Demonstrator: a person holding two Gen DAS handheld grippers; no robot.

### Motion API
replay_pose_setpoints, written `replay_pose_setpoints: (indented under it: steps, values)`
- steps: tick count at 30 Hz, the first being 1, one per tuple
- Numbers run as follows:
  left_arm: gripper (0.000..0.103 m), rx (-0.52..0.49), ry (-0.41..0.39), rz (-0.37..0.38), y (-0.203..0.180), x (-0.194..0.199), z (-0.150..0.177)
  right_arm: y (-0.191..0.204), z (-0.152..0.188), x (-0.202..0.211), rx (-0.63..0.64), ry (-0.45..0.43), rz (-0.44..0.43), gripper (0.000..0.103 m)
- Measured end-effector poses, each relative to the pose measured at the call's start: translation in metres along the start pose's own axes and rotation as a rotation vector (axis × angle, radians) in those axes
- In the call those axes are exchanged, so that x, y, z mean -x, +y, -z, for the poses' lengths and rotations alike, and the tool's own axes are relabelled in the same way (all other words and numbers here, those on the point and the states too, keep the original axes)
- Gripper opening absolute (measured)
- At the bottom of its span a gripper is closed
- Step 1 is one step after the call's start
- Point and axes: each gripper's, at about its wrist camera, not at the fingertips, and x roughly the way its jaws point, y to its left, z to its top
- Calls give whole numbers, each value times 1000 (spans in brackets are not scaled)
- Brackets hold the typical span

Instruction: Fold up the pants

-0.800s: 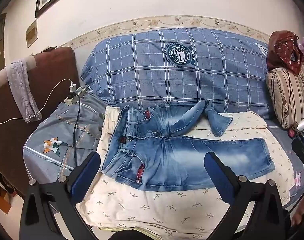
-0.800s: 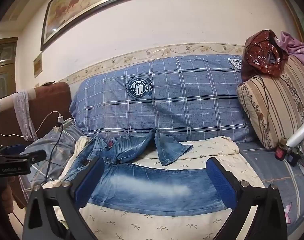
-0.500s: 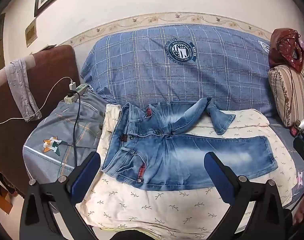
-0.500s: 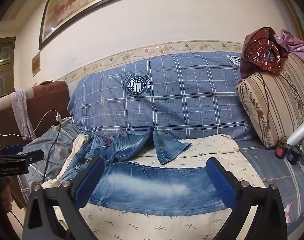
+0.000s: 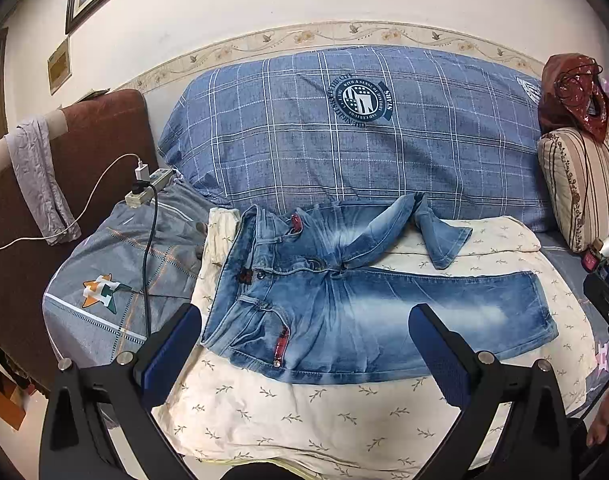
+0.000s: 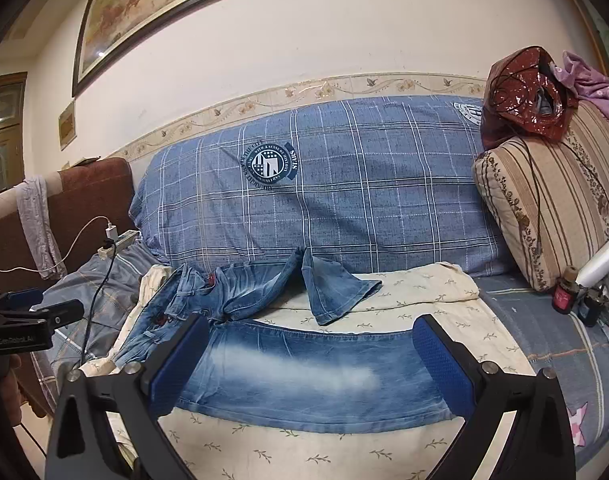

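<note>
Your pair of faded blue denim jeans [image 5: 344,304] lies on the cream leaf-print sheet [image 5: 296,408] spread over the sofa seat, its long axis running across the seat. The waistband points toward the brown sofa armrest [image 5: 104,152] on your left, and the near leg lies flat and straight with its hem toward the striped beige cushion [image 5: 580,192] on your right. The far leg is bent back on itself against the blue plaid pillow [image 5: 344,140], its cuff folded forward. Your left gripper [image 5: 304,352] hangs over the hip and thigh, fingers spread wide and holding nothing. Your right gripper [image 6: 308,360] hovers above the straight leg, likewise released. Compared with 0.8 s ago, the jeans lie as they did; both cameras have only drifted slightly.
</note>
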Motion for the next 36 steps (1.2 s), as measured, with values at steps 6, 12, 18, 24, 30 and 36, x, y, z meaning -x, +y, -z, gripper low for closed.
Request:
replay_pose_setpoints:
  steps: [6, 12, 18, 24, 30, 36]
  values:
    - [103, -1, 2, 4, 2, 3, -2, -2, -1, 1, -2, 0, 3, 103]
    - [103, -1, 4, 5, 2, 5, -4, 0, -1, 4, 3, -2, 5, 103]
    - [103, -1, 9, 6, 2, 5, -5, 0, -1, 2, 2, 2, 3, 103]
    - [103, -2, 17, 9, 2, 4, -6, 1, 1, 2, 7, 5, 4, 103]
    - [103, -4, 22, 8, 1, 2, -6, 2, 0, -1, 6, 14, 4, 103]
    - [103, -4, 25, 5, 2, 0, -5, 3, 1, -2, 7, 19, 4, 103]
